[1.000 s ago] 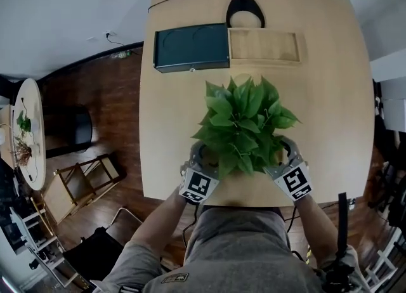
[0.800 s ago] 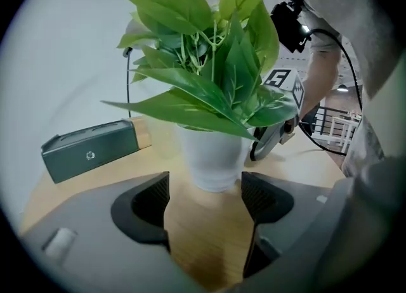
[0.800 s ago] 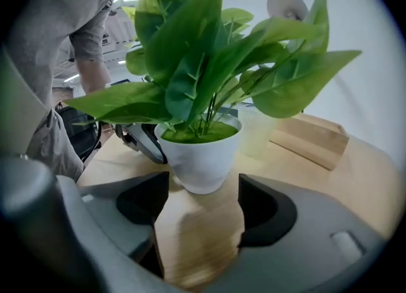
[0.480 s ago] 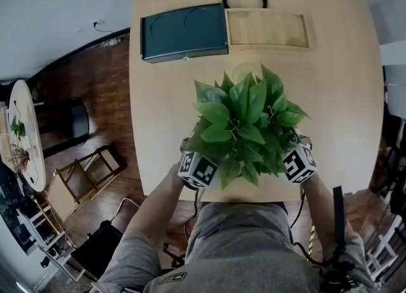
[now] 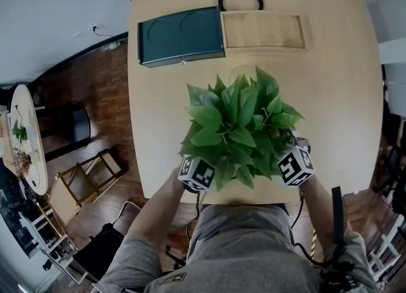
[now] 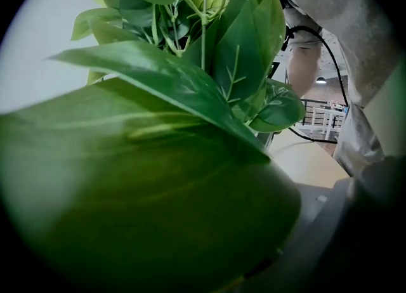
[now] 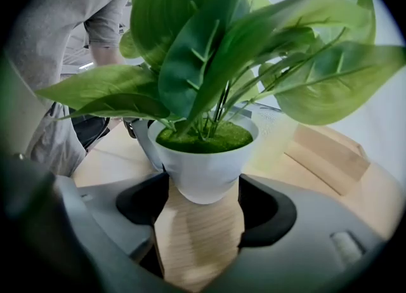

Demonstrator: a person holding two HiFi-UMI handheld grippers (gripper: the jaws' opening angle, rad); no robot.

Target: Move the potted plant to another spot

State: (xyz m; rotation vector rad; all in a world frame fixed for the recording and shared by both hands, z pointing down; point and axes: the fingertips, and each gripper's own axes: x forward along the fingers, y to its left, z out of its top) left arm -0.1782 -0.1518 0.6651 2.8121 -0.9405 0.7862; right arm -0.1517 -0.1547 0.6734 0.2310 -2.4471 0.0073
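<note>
**View coverage.** In the left gripper view, broad green leaves (image 6: pixel 146 209) fill almost the whole frame. They hide the pot, and only a grey finger (image 6: pixel 330 212) shows, at lower right. The head view shows the leafy green potted plant (image 5: pixel 238 130) from above, standing on the light wooden bench (image 5: pixel 336 95). A dark green rectangular tray (image 5: pixel 181 35) lies beyond the plant to the left. A pale wooden tray (image 5: pixel 263 30) lies beyond it to the right. The bench's near edge runs just on the person's side of the plant. Only the right gripper view shows the round white pot (image 7: pixel 206 165), its green moss top and its base resting on the bench.

**Arm pose.** Both forearms reach forward from the grey-shirted torso (image 5: pixel 241 247). The left forearm (image 5: pixel 158 212) ends at the plant's left side and the right forearm (image 5: pixel 323 212) ends at its right side. Each marker cube sits at the edge of the foliage, and both tools slope downward toward the pot.

**Claw state.**
- **Left claw (image 5: pixel 198 170):** its jaws have just been opening. Leaves cover them, so contact with the pot cannot be told.
- **Right claw (image 7: pixel 202 212):** its jaws have just been opening and stand wide. The pot's narrow base sits between the black pads (image 7: pixel 266 209), which do not clamp it.
</note>
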